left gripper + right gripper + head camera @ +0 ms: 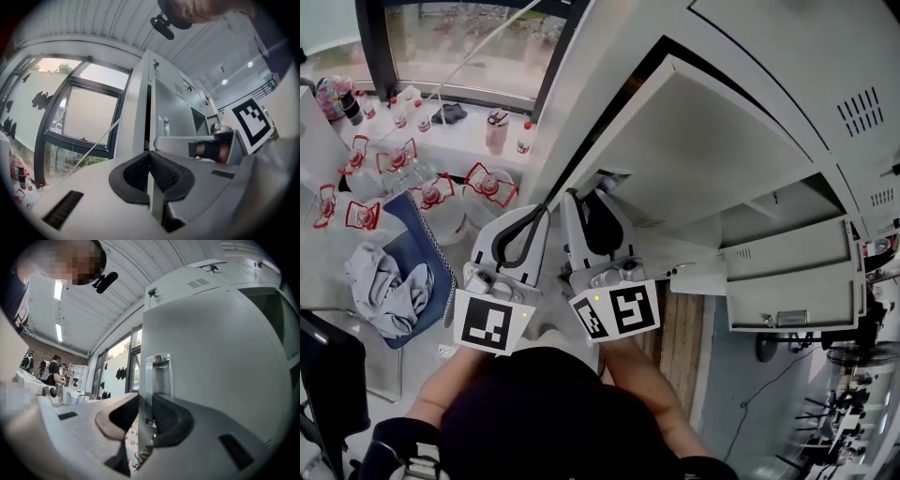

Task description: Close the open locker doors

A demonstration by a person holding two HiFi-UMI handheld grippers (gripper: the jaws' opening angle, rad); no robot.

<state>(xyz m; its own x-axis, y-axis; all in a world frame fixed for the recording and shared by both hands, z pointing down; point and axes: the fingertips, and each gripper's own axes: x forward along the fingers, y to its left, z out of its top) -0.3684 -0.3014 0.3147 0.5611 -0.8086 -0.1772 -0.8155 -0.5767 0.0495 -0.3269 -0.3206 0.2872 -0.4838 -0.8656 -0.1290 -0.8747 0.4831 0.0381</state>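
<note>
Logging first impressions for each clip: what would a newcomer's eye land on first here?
The big pale locker door swung wide open fills the head view's middle, its edge between the jaws of the right claw. At lower right a smaller locker door also hangs open, and clear jugs with red handles cluster at upper left.

No legible text, brand, label or number appears in any view. The only printed signs are black-and-white square patterns without characters. In the head view they stand on the left marker cube (pixel 493 324) at 7 o'clock and the right marker cube (pixel 617 312) at 6 o'clock.
</note>
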